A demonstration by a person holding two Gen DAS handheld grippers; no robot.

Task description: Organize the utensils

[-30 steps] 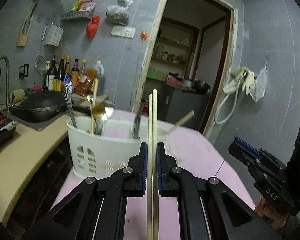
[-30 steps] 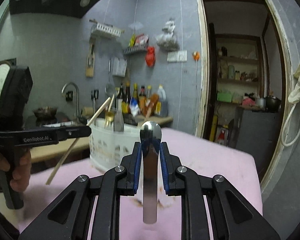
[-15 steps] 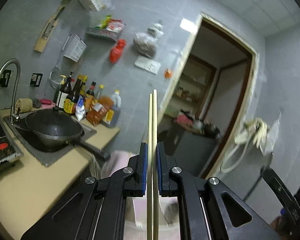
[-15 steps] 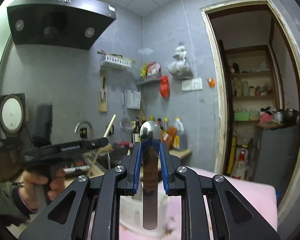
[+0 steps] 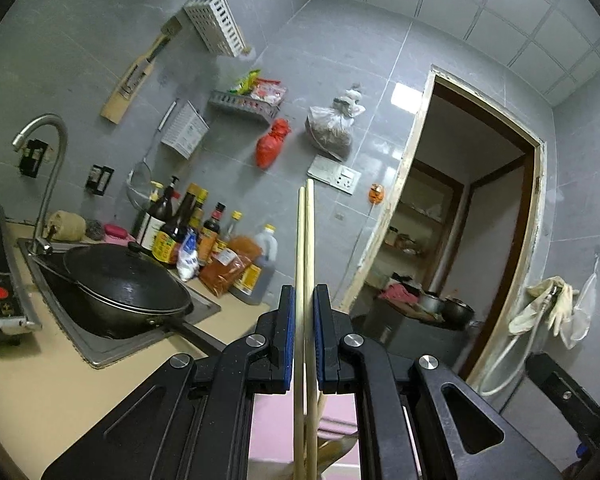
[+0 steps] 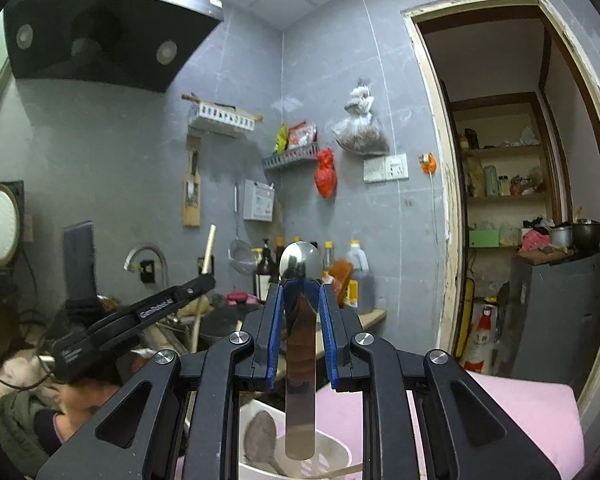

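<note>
left fingers: clamped narrow on a pair of chopsticks [image 5: 305,280], pads pinching mid-length so both ends stick out, tips fwd and butts back under the left gripper [image 5: 303,336].
why held so: mid-shaft pinch keeps the 2 sticks parallel and together; prob. ready to tip them down into a slot as one bundle.
right fingers: closed on a metal spoon [image 6: 300,344], blue pads on the handle edges, bowl poking out just past the tips, handle end hanging back below the right gripper [image 6: 300,336].
why held so: grip near the neck leaves the long handle free; my guess, handle-first drop into the holder.
utensil holder: white slotted basket [image 6: 332,454] right under and slightly behind the right fingers, on a pink-covered counter [image 6: 532,412]; a dark ladle already inside.
below left fingers: bit of pink cover and some utensil ends, basket itself hard to make out.
pose L: pointing about level, rolled a bit; wall and wok [image 5: 128,284] look tilted.
pose R: level, square to the wall, above the basket.
beside R: left gripper off to the left side, a hand [image 6: 80,404] on its grip.
</note>
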